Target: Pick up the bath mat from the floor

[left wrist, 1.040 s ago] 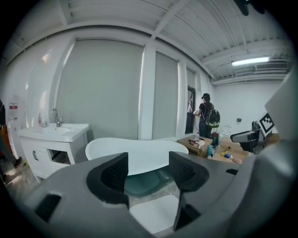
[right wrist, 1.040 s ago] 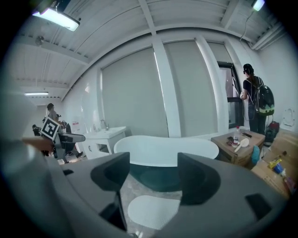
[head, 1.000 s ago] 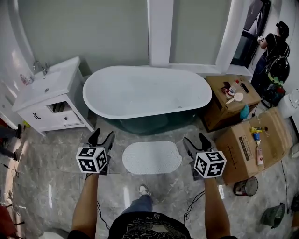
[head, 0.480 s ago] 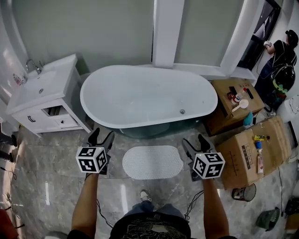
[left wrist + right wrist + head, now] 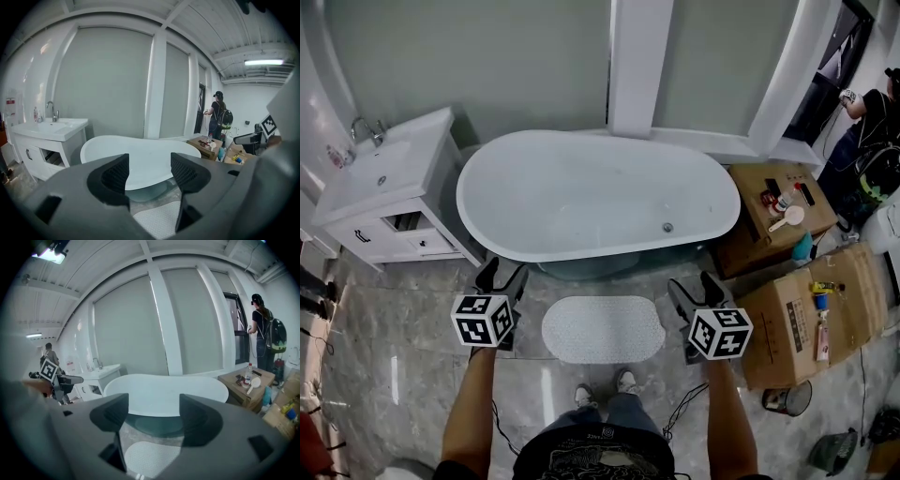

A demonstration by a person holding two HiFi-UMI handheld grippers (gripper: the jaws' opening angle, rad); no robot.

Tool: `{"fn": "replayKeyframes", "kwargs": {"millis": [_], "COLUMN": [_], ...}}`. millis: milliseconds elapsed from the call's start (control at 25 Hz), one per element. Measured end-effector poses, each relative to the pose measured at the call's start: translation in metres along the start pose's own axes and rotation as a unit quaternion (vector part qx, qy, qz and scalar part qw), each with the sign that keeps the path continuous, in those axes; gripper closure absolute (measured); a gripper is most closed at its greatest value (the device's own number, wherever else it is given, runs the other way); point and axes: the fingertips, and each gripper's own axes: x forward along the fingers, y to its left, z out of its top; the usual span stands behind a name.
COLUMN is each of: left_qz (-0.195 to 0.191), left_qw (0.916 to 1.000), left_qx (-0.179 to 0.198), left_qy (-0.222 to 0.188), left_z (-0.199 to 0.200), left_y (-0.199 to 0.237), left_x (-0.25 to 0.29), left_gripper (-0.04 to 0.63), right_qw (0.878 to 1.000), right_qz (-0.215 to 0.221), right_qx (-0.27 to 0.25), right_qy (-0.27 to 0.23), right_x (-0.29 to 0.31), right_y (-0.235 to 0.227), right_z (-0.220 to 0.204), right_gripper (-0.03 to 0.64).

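**Both grippers empty, bath mat on the floor between them**

Nearest to me, my shoes [image 5: 584,396] stand on the grey marbled floor [image 5: 403,328], toes close to the near edge of the bath mat [image 5: 603,329]. The mat is a pale, pebbled oval lying flat, its long side running left to right. I hold my left gripper [image 5: 503,275] off its left end and my right gripper [image 5: 694,283] off its right end. Both are raised above the floor, so the mat lies between and below them, touched by neither. In each gripper view the two dark fingers [image 5: 110,178] stand apart with nothing between them. Only floor, a patch of the mat low down and the tub show through the gap, and neither pair has hold of anything.

Just beyond the mat stands the white oval bathtub [image 5: 598,137], its long side parallel to the mat. To the tub's left is a white vanity [image 5: 394,202] with a sink and tap. To its right are cardboard boxes [image 5: 787,314] with small bottles and bits on top. Farthest off, at the right edge, a person [image 5: 874,103] with a backpack stands by a dark opening.
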Motion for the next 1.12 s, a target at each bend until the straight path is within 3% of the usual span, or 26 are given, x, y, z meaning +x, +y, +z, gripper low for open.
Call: {"fn": "replayKeyframes", "kwargs": {"millis": [440, 1120], "left_qz": [0.006, 0.039], "left_qw": [0.9988, 0.9856], "left_qx": [-0.007, -0.037], "left_qy": [0.047, 0.161], "left_z": [-0.030, -0.139], "left_y": [-0.025, -0.042], "left_x": [0.032, 0.085], "left_gripper": [0.307, 0.301], "right_qw": [0.999, 0.984], "right_qz": [0.028, 0.090], "right_qx": [-0.003, 0.011], "right_qy": [0.038, 0.153], "right_x": [0.024, 0.100], "right_y": [-0.043, -0.106], "right_z": [-0.032, -0.140], "right_gripper": [0.281, 0.270]}}
